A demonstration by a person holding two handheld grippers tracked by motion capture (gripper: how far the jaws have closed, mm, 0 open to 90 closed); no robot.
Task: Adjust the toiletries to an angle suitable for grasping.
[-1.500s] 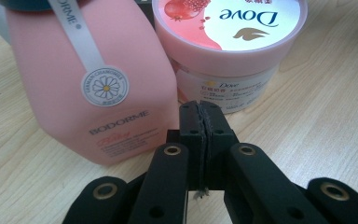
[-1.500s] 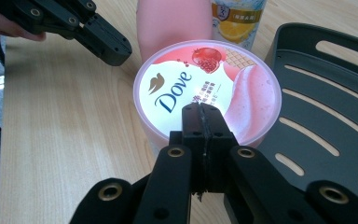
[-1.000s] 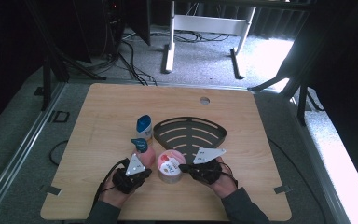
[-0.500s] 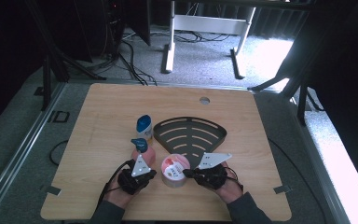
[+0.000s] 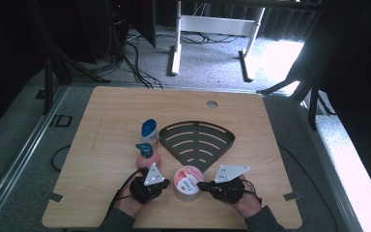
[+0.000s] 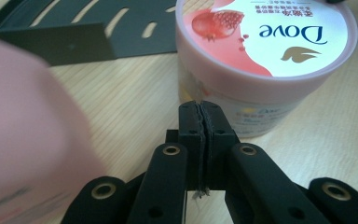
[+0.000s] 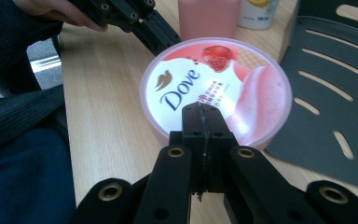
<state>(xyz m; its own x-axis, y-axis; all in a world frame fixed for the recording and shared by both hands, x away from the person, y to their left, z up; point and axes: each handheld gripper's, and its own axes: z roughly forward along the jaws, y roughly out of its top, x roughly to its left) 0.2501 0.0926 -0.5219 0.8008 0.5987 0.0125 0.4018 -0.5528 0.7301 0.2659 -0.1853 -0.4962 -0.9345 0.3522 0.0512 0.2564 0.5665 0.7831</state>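
Left gripper (image 5: 166, 183): jaws clenched together with nothing between them; in the left gripper view its tips sit just short of the jar's side wall.
Right gripper (image 5: 200, 185): jaws pressed shut and empty; in the right gripper view its tips overlap the jar's near rim, contact unclear.
Dove jar (image 5: 188, 182): one round pink-lidded tub, upright on the desk (image 5: 101, 125) near its front edge, between the two grippers.
Change since a second ago: both hands and the jar between them sit nearer the front edge of the desk than in the earlier high views; the jar, then just in front of the pink bottle, now stands apart from it; both grippers were closed then as now.
Pink bottle (image 5: 148, 155): one, blue-capped, standing just behind the left gripper.
Black tray (image 5: 196, 140): one fan-shaped slotted piece lying flat beyond the jar, its near point close to the lid.
White bottle (image 5: 149, 132): one, blue-topped, upright behind the pink bottle, beside the tray's left edge.
Count: two grippers, one jar, two bottles, one tray.
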